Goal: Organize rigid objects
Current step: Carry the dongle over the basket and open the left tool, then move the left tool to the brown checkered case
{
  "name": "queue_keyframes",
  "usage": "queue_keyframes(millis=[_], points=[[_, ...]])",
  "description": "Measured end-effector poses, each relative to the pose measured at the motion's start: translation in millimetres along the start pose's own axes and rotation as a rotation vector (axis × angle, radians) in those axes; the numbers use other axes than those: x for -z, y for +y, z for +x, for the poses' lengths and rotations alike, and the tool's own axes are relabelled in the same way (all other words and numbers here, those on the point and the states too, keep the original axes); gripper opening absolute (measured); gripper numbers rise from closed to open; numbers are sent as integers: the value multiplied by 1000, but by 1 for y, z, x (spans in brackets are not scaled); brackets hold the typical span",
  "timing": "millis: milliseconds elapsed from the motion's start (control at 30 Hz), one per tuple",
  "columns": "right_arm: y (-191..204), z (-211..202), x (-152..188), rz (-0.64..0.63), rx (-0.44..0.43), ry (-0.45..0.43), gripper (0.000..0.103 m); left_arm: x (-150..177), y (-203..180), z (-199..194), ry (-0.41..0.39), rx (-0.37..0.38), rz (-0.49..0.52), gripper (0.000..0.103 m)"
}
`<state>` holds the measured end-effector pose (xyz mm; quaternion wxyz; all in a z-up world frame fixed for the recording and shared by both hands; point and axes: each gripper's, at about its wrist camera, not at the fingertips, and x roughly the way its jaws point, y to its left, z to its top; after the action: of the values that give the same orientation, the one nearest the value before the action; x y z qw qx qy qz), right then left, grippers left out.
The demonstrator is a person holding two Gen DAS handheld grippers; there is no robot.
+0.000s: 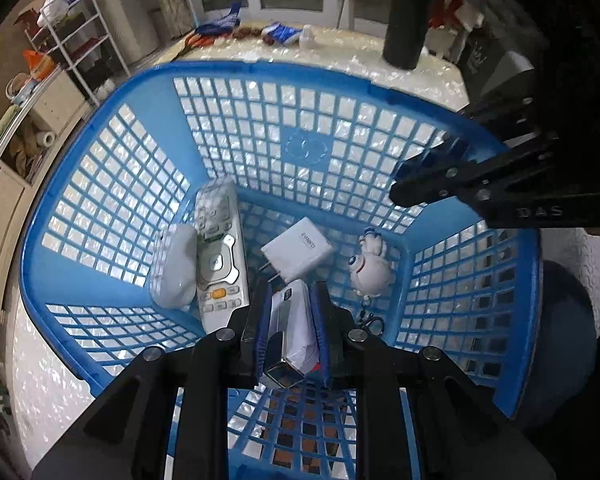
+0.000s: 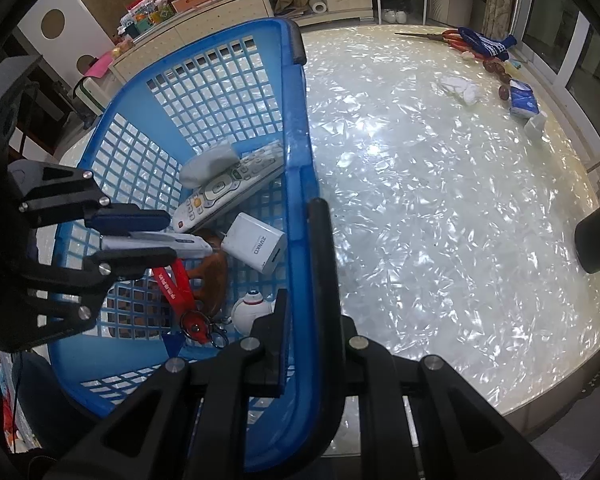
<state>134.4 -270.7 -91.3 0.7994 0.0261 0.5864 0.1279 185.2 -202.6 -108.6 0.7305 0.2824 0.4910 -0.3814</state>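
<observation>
A blue plastic basket (image 1: 236, 80) stands on the table. Inside lie a white remote (image 1: 220, 248), a white oval case (image 1: 174, 268), a white charger (image 1: 298, 250) and a white toy figure keychain (image 1: 370, 268). My left gripper (image 1: 290, 320) is shut on a small white flat device (image 1: 294, 320) with a red lanyard (image 2: 172, 284), held low inside the basket. In the right wrist view the left gripper (image 2: 140, 236) holds that device (image 2: 160, 242). My right gripper (image 2: 300, 280) is shut on the basket's rim (image 2: 300, 184); it also shows in the left wrist view (image 1: 416, 184).
The pearly table top (image 2: 440, 200) spreads to the right of the basket. At its far edge lie scissors (image 2: 432, 36), a blue-white cloth (image 2: 488, 44), a tissue pack (image 2: 524, 100) and a small white bottle (image 2: 536, 126). A black cylinder (image 1: 408, 12) stands behind the basket.
</observation>
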Motion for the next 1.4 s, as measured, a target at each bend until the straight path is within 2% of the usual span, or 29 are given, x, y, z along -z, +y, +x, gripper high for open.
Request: queue_keyframes(millis=[33, 100, 167, 333, 533, 700, 900, 1067, 1400], points=[[0, 0, 0, 0, -1, -1, 12, -1, 0, 0, 2, -8, 0, 36], [0, 0, 0, 0, 0, -1, 12, -2, -1, -2, -5, -6, 6, 65], [1, -1, 1, -1, 0, -1, 12, -3, -2, -5, -13, 22, 6, 78], [0, -1, 1, 2, -2, -2, 12, 0, -1, -16, -8, 51, 11, 97], [0, 0, 1, -2, -2, 0, 12, 12, 13, -49, -14, 43, -3, 100], [2, 0, 0, -10, 9, 6, 12, 24, 19, -83, -39, -1, -6, 100], [5, -1, 1, -17, 23, 9, 12, 53, 27, -101, -16, -39, -30, 100], [9, -3, 3, -22, 36, 11, 14, 87, 31, -99, 20, -49, -63, 100], [10, -4, 3, -26, 46, 16, 14, 135, 6, -52, 115, 24, -44, 100]])
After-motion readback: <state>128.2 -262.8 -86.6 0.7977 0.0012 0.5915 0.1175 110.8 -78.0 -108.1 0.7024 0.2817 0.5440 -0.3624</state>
